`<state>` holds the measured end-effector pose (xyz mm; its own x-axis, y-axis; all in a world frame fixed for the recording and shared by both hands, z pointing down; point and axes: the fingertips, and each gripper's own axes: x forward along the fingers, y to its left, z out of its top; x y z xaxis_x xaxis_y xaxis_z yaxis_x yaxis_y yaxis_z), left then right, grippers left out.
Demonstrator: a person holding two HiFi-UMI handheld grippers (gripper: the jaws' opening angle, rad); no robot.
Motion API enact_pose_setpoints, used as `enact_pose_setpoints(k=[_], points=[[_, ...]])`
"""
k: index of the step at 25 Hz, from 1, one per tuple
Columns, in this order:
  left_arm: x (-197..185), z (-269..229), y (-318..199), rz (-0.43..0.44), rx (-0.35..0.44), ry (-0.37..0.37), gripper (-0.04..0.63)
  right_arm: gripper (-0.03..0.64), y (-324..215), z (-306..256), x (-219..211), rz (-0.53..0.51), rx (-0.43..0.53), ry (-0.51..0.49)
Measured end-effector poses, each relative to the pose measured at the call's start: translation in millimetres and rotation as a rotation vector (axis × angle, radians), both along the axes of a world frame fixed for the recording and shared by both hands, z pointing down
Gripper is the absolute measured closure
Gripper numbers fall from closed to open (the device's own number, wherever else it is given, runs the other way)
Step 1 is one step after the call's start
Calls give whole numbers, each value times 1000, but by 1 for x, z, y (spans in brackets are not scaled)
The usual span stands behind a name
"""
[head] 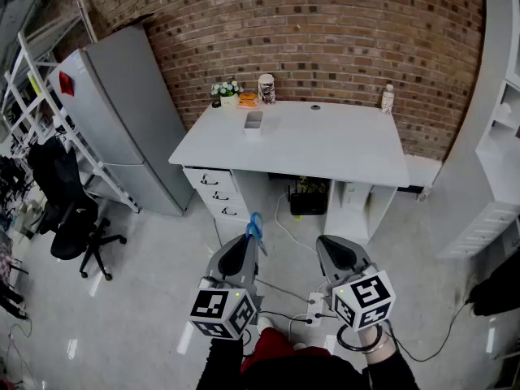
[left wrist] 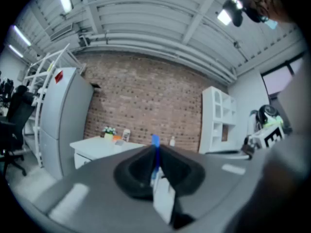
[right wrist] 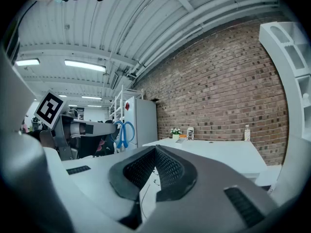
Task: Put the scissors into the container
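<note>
**Brick wall behind, scissors in left claw**

White worktop stands by the wall, container near its back edge. The left claw is clenched on the blue scissors, well apart from the container. The right claw is clenched on nothing.

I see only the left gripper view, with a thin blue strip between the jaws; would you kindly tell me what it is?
Observer: Scissors; the right gripper view shows their blue handle loops sticking out of the left gripper.
Operator: Is the right gripper carrying anything?
Observer: No, its own view shows the right gripper shut with nothing between the jaws.
Operator: How is the container placed?
Observer: The head view shows a small grey container on the desk, toward its back left.
</note>
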<state>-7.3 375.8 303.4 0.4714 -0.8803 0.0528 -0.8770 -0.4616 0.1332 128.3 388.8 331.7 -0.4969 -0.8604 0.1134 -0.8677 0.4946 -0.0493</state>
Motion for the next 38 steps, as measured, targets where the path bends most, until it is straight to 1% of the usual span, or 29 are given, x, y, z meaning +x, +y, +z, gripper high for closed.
enact_pose_setpoints(k=[7, 11, 15, 20, 25, 33, 38], points=[[1, 1, -1, 7, 5, -30, 574, 609, -4, 5, 4, 6, -7, -35], [-8, 1, -8, 9, 7, -27, 574, 609, -11, 10, -4, -16, -33, -76], [-15, 5, -26, 21, 10, -26, 574, 607, -27, 16, -14, -28, -48, -80], [-25, 22, -67, 37, -11, -17, 574, 607, -65, 23, -24, -12, -59, -84], [-40, 34, -122, 48, -37, -9, 574, 607, -119, 28, -36, 4, -79, -95], [-75, 37, -211, 65, -55, -5, 574, 607, -208, 32, -83, -12, -110, -104], [-90, 40, -257, 80, -61, -2, 574, 607, -255, 32, -103, -3, -115, -100]])
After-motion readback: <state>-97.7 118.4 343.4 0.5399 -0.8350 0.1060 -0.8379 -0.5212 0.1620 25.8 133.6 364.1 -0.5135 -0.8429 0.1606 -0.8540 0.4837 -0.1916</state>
